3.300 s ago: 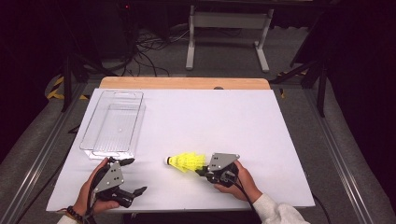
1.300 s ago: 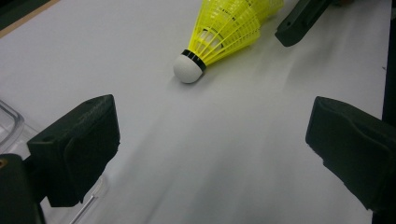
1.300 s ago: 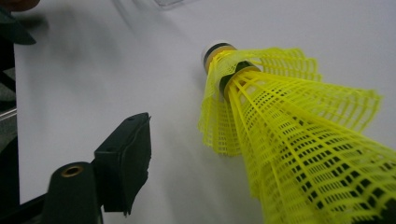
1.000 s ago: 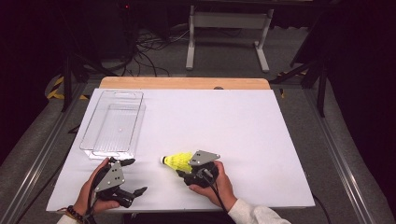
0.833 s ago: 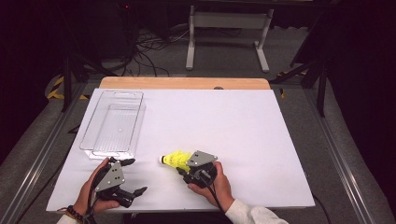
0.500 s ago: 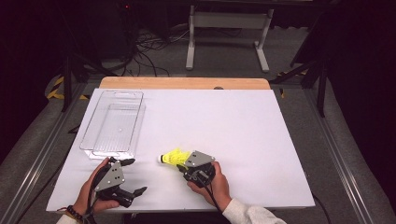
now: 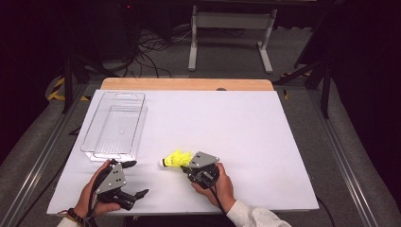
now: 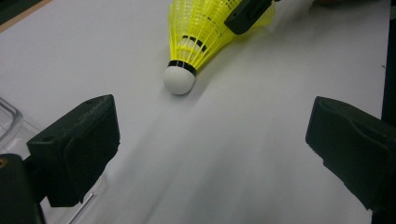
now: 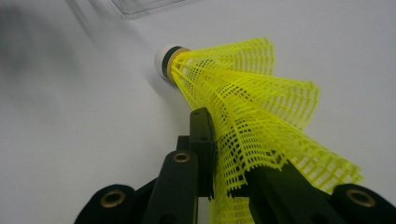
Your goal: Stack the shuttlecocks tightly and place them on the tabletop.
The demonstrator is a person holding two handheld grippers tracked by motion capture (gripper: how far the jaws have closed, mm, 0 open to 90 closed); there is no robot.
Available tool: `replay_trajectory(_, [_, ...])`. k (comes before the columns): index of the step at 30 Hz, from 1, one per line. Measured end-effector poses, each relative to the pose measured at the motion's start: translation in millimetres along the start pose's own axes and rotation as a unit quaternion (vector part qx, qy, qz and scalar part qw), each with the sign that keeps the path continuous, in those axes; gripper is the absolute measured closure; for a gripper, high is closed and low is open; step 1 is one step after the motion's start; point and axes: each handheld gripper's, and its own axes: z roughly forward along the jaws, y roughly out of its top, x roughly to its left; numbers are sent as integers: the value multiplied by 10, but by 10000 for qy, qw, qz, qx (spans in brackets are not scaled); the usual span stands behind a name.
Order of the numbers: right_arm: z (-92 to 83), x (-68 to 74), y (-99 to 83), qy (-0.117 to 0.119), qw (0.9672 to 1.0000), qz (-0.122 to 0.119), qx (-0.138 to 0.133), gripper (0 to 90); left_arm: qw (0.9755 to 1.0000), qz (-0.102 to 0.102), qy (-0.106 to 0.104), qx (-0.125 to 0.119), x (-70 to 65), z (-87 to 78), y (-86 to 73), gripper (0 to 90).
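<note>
A: Right tool (image 9: 219, 154) has just been closing; its jaws now pinch the mesh skirt of the yellow shuttlecock (image 7: 176, 159), lying near the desk's (image 7: 265, 142) near edge.

B: Risk?

A: Thin skirt may crumple or slip free. Left tool (image 8: 210, 140) stands open, empty.

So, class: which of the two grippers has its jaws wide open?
The left gripper: nothing between its jaws. The right gripper pinches the shuttlecock skirt.

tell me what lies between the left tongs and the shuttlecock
Nothing: bare white table runs from the open left tongs to the shuttlecock, as the left gripper view shows.
</note>
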Motion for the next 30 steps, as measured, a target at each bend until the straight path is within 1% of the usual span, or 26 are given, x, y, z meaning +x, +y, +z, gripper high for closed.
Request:
replay_trajectory(7, [-10,-18,0,15,10000,13,-32,848,10000,-3,-7,-4,-1,1,0,36])
replay_trajectory(16, [-52,-55,13,-39,9999,16,-97,853,10000,-1,3,-4,0,0,1,36])
replay_trajectory(30, [-64,-62,13,-33,9999,-62,-125,857,10000,0,-8,-17,0,-5,1,36])
